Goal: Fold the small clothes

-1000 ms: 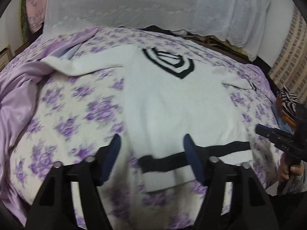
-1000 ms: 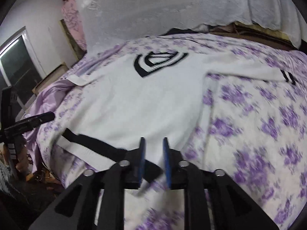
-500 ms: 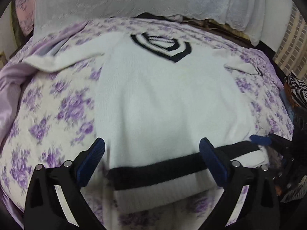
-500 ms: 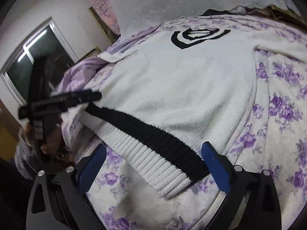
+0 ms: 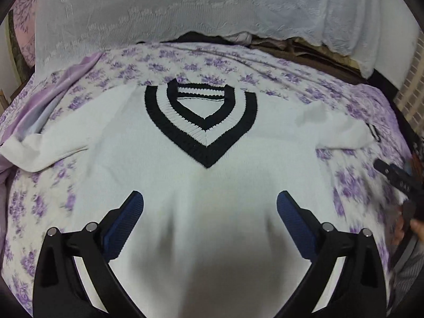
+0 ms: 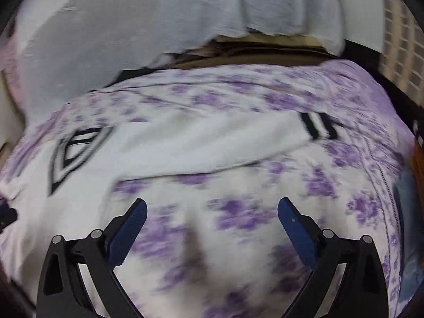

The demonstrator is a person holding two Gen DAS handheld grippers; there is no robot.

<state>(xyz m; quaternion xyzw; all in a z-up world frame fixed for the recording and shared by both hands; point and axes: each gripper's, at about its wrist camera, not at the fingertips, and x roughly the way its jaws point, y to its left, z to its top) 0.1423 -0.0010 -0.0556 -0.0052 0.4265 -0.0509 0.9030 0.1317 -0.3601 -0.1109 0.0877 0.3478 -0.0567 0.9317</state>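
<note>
A white sweater (image 5: 206, 185) with a black-and-white V-neck collar (image 5: 201, 116) lies flat, front up, on a purple floral bedspread (image 5: 47, 190), sleeves spread to both sides. My left gripper (image 5: 210, 204) is open and empty above the sweater's chest. My right gripper (image 6: 212, 209) is open and empty above bare bedspread, near the right sleeve (image 6: 212, 143) with its black-striped cuff (image 6: 318, 126). The collar shows at the left of the right wrist view (image 6: 76, 153). The right gripper's tip shows at the right edge of the left wrist view (image 5: 394, 177).
A white lace cover (image 5: 185, 8) hangs over the headboard behind the bed. Lilac satin fabric (image 5: 53, 90) bunches at the bed's left side. Dark and orange items (image 6: 417, 164) lie beyond the bed's right edge.
Both grippers left the sweater's hem and moved up the bed. The right gripper, shut a second ago, is open and has swung right toward the right sleeve. The left now hovers over the chest.
</note>
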